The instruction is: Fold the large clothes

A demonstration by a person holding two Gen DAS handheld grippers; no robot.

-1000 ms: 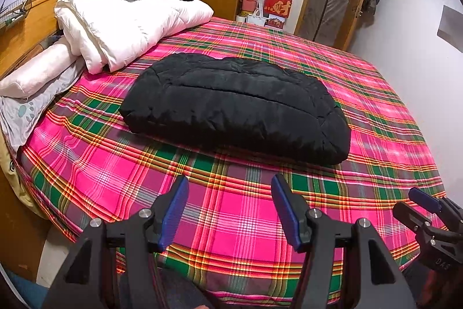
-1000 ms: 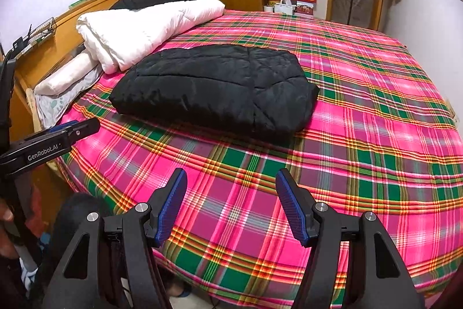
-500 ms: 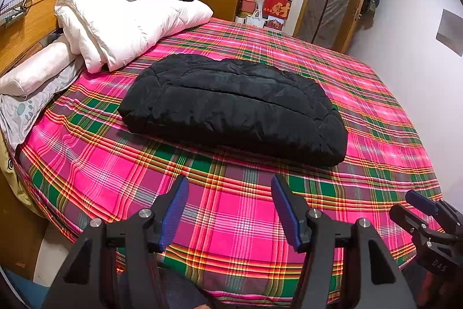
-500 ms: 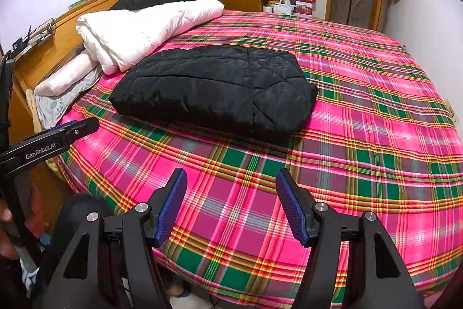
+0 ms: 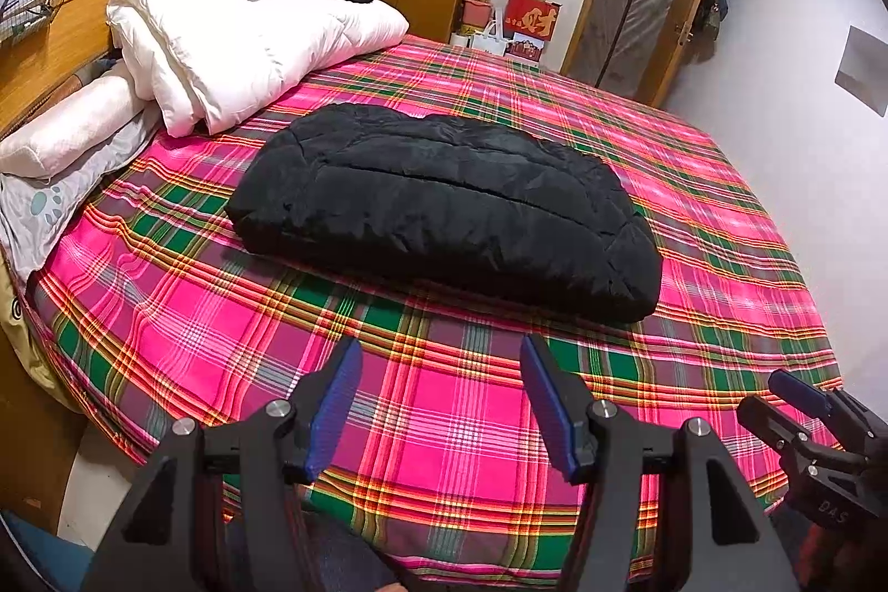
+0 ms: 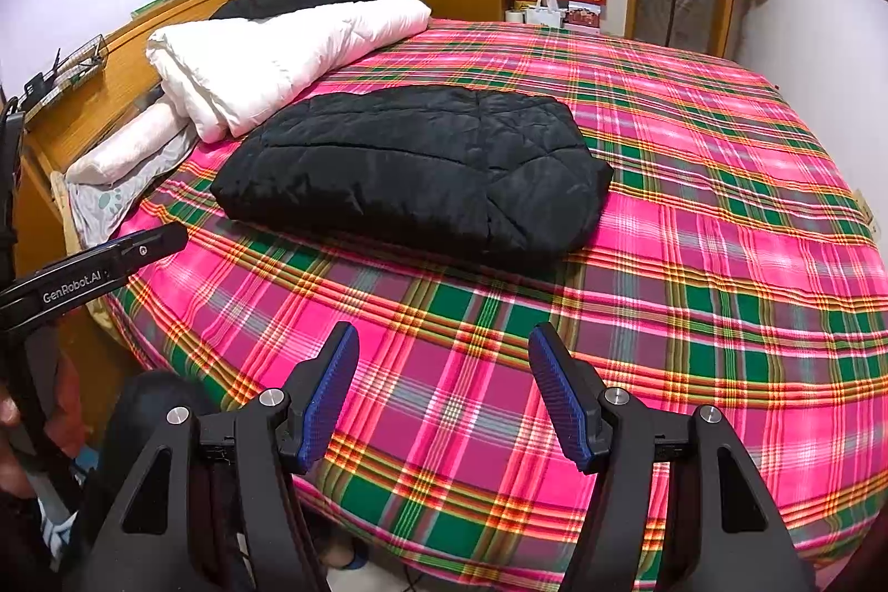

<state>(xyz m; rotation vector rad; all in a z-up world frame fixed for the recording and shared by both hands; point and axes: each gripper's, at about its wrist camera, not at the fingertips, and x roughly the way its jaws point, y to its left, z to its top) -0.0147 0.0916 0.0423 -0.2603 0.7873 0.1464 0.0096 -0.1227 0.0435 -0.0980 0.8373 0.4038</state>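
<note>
The black padded jacket [image 5: 444,209] lies folded into a thick oblong bundle on the plaid bedspread [image 5: 444,425], about midway across the bed and set back from its near edge, with a broad strip of bare plaid between bundle and grippers. Its long axis runs roughly parallel to the near edge, one end towards the headboard side by the white duvet [image 5: 244,54], the other towards the foot. The left gripper [image 5: 441,403] hangs over the near edge, jaws parted and empty, nothing between the blue pads. The right gripper [image 6: 444,392] is likewise spread and empty, over the same edge. Both point down and forward at the bundle, neither touching it. Judged from the two views, the left gripper faces the headboard-side half and the right gripper the foot-side end; neither is clearly nearer. The fold appears complete or nearly so; any further move calls for a reach forward across the bare strip.
</note>
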